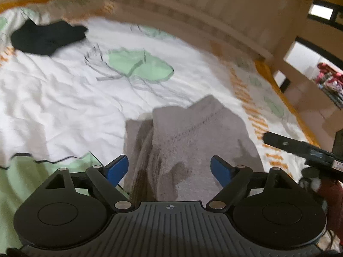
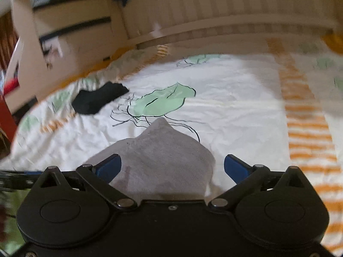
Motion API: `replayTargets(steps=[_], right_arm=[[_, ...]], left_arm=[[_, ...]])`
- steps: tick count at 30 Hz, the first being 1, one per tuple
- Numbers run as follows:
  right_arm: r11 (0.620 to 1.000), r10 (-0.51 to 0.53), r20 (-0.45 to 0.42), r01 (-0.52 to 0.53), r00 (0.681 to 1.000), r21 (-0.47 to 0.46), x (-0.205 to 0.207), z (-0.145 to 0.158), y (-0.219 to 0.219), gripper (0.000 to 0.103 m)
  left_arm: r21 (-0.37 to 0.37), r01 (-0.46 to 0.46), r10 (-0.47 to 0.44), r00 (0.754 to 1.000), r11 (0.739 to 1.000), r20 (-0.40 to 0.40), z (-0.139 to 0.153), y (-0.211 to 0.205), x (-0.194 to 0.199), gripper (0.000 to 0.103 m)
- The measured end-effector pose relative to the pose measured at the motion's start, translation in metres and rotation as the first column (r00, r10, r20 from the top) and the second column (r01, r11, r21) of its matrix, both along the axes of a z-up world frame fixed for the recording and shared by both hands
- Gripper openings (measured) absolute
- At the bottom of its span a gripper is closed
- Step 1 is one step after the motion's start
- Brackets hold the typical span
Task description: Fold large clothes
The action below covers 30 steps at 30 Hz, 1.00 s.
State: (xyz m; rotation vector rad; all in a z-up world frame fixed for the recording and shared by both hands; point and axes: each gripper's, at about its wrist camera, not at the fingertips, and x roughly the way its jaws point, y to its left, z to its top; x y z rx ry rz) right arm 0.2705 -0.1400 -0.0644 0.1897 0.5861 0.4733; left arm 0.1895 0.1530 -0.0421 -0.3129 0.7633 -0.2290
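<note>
A grey knitted garment [image 1: 188, 141] lies bunched on the bed, right in front of both grippers. My left gripper [image 1: 169, 168] is open above its near part, and the blue pads [image 1: 118, 168] stand wide apart without pressing on the cloth. In the right wrist view the same grey garment [image 2: 163, 156] rises to a peak between the fingers. My right gripper [image 2: 172, 167] is open wide too, its pads clear of the fabric. The right gripper's body [image 1: 300, 147] shows at the right edge of the left wrist view.
The bed carries a white sheet [image 1: 64, 98] with green leaf prints and orange stripes. A black garment [image 1: 47, 37] lies far left near the headboard, also the black garment [image 2: 98, 100]. A pale headboard [image 2: 214, 6] and drawers [image 2: 70, 27] stand behind.
</note>
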Motion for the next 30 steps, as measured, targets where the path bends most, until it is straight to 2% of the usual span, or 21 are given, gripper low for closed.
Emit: replayTargets(steps=[5, 7, 9, 10, 12, 17, 18, 19, 20, 21, 22, 24, 27, 30], right_arm=[[0.978, 0.026, -0.188, 0.014, 0.982, 0.208, 0.011, -0.029, -0.034, 0.102], [0.966, 0.039, -0.238, 0.024, 0.971, 0.257, 0.015, -0.042, -0.039, 0.102], [0.956, 0.066, -0.279, 0.020, 0.958, 0.293, 0.018, -0.055, -0.040, 0.102], [0.950, 0.085, -0.303, 0.015, 0.949, 0.313, 0.020, -0.062, -0.040, 0.103], [0.935, 0.119, -0.317, 0.001, 0.941, 0.354, 0.023, -0.072, -0.038, 0.103], [0.887, 0.205, -0.311, -0.042, 0.928, 0.461, 0.039, -0.082, -0.029, 0.103], [0.879, 0.225, -0.309, -0.056, 0.924, 0.473, 0.042, -0.083, -0.026, 0.097], [0.870, 0.251, -0.312, -0.072, 0.916, 0.488, 0.046, -0.084, -0.022, 0.086], [0.870, 0.250, -0.323, -0.065, 0.913, 0.489, 0.049, -0.085, -0.021, 0.082], [0.873, 0.242, -0.328, -0.057, 0.913, 0.485, 0.051, -0.085, -0.020, 0.071], [0.876, 0.241, -0.328, -0.059, 0.913, 0.479, 0.052, -0.083, -0.021, 0.066], [0.898, 0.239, -0.313, -0.087, 0.919, 0.430, 0.051, -0.072, -0.020, 0.063], [0.938, 0.239, -0.277, -0.147, 0.931, 0.315, 0.052, -0.047, -0.014, 0.061], [0.966, 0.219, -0.238, -0.176, 0.946, 0.187, 0.061, -0.024, -0.018, 0.060]], left_arm=[[0.007, 0.080, -0.079, 0.990, 0.997, -0.113, -0.021, 0.002, 0.021, 0.085], [-0.013, 0.091, -0.092, 0.984, 0.996, -0.153, -0.029, 0.006, 0.026, 0.085], [-0.036, 0.092, -0.097, 0.977, 0.995, -0.190, -0.037, 0.010, 0.030, 0.092], [-0.050, 0.094, -0.102, 0.973, 0.994, -0.209, -0.041, 0.012, 0.032, 0.092], [-0.092, 0.102, -0.122, 0.962, 0.991, -0.244, -0.049, 0.016, 0.037, 0.096], [-0.140, 0.137, -0.169, 0.952, 0.981, -0.255, -0.055, 0.015, 0.046, 0.102], [-0.147, 0.147, -0.181, 0.950, 0.978, -0.255, -0.056, 0.014, 0.048, 0.102], [-0.158, 0.158, -0.195, 0.947, 0.975, -0.254, -0.056, 0.013, 0.049, 0.102], [-0.177, 0.168, -0.209, 0.945, 0.970, -0.250, -0.056, 0.012, 0.049, 0.102], [-0.203, 0.175, -0.223, 0.943, 0.963, -0.247, -0.056, 0.011, 0.050, 0.102], [-0.240, 0.180, -0.239, 0.939, 0.954, -0.246, -0.056, 0.009, 0.051, 0.102], [-0.292, 0.192, -0.265, 0.935, 0.937, -0.235, -0.056, 0.001, 0.053, 0.102], [-0.282, 0.240, -0.303, 0.930, 0.929, -0.208, -0.054, -0.026, 0.063, 0.102], [-0.315, 0.259, -0.323, 0.931, 0.913, -0.169, -0.055, -0.054, 0.081, 0.102]])
